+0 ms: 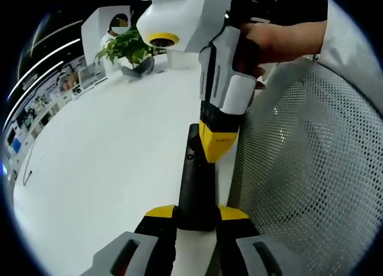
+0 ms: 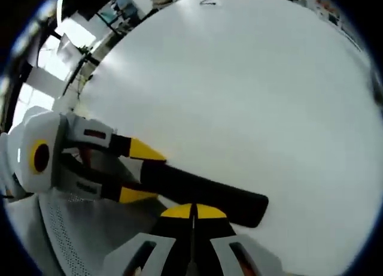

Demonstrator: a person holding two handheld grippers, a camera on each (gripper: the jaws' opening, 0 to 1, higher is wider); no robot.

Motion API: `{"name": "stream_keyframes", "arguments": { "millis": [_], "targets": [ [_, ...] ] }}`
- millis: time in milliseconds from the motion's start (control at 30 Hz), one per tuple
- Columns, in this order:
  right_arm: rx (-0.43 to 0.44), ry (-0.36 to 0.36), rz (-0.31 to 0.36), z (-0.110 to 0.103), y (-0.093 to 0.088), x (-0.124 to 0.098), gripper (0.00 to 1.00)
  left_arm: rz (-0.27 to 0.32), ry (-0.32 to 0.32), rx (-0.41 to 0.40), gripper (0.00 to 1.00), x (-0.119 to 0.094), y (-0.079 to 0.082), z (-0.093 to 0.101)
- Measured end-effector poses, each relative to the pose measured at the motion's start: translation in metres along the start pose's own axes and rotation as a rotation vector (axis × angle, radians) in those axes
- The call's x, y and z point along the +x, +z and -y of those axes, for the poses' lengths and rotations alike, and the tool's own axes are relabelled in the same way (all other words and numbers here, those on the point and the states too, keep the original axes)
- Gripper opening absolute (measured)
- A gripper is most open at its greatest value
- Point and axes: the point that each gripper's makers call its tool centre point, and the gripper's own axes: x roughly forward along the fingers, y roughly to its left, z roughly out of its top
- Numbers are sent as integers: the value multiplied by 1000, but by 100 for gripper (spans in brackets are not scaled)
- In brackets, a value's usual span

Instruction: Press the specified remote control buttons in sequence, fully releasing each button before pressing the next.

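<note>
Left gripper [image 1: 196, 219] has the black remote control [image 1: 195, 180] pinched by its near end, yellow tips tight on either side, and the slim body runs straight away toward twelve o'clock over the white table [image 1: 114, 144]. Down from one o'clock comes the right gripper [image 1: 218, 145], its yellow tip right at the remote's far end, though whether it touches a button I can't tell. In the right gripper view the right gripper [image 2: 192, 211] has its jaws closed together on nothing, poised just over the remote control [image 2: 203, 195], which lies long from nine to three. So the right gripper is the presser, and the buttons sit directly beneath its tip.
</note>
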Motion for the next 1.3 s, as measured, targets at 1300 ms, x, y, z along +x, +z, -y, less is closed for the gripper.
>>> {"name": "stream_keyframes", "arguments": {
  "millis": [1300],
  "targets": [
    [163,190,172,-8,19,-1,0,-4,3,29,24,0,1,-1]
  ]
}}
